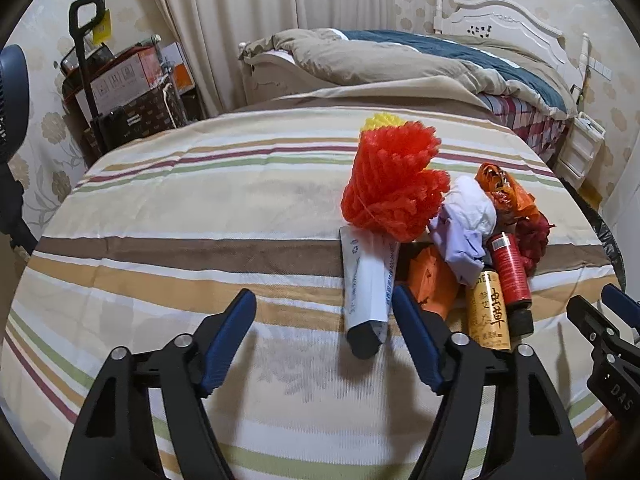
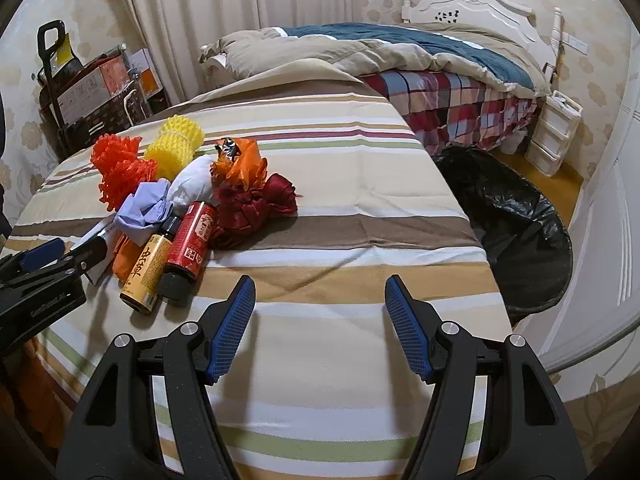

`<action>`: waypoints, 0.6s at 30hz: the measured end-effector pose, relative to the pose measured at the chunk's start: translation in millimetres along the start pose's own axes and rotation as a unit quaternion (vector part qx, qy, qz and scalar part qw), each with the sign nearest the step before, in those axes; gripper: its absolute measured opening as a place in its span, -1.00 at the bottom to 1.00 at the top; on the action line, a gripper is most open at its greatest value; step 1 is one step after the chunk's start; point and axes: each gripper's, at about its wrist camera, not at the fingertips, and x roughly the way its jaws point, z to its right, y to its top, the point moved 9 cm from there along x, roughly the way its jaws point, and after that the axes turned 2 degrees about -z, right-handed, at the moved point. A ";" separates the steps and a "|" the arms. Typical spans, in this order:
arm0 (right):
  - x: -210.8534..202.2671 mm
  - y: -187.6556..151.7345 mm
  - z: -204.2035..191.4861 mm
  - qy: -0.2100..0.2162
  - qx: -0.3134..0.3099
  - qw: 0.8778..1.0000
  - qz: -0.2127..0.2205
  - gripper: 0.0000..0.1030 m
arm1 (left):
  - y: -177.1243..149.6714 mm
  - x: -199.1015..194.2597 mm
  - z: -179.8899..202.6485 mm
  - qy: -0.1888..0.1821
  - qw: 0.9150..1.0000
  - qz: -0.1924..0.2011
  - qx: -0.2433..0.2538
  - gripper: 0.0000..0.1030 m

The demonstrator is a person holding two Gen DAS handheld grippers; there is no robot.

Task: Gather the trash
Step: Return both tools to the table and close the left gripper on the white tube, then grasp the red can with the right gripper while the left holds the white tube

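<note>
A heap of trash lies on the striped cloth (image 1: 200, 208): a red foam net (image 1: 394, 184), a yellow foam net (image 2: 176, 146), crumpled lilac and white paper (image 1: 466, 224), an orange wrapper (image 2: 240, 164), a dark red net (image 2: 256, 208), a red can (image 2: 192, 240), a gold bottle (image 2: 146, 272) and a long white carton (image 1: 366, 288). My left gripper (image 1: 322, 296) is open. The carton's near end lies between its fingers, close to the right one, with no pad pressing on it. My right gripper (image 2: 320, 280) is open over bare cloth, to the right of the heap.
A black trash bag (image 2: 520, 232) stands open on the floor past the cloth's right edge. Behind is a bed (image 2: 400, 52) with rumpled covers, white drawers (image 2: 554, 132) beside it, and stacked boxes (image 1: 128, 80) at the back left.
</note>
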 end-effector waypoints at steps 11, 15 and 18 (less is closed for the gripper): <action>1.6 2.7 -9.9 0.004 -0.011 1.000 0.001 0.27 | -6.5 7.2 5.2 -0.029 0.999 -0.022 0.010 -0.32; 0.6 3.7 -17.3 0.007 -0.020 1.000 0.003 0.27 | -9.9 4.0 3.3 -0.029 0.999 -0.020 0.017 -0.48; -0.2 3.8 -25.0 0.010 -0.028 1.000 0.004 0.27 | -13.0 1.1 -2.4 -0.028 0.999 -0.018 0.016 -0.50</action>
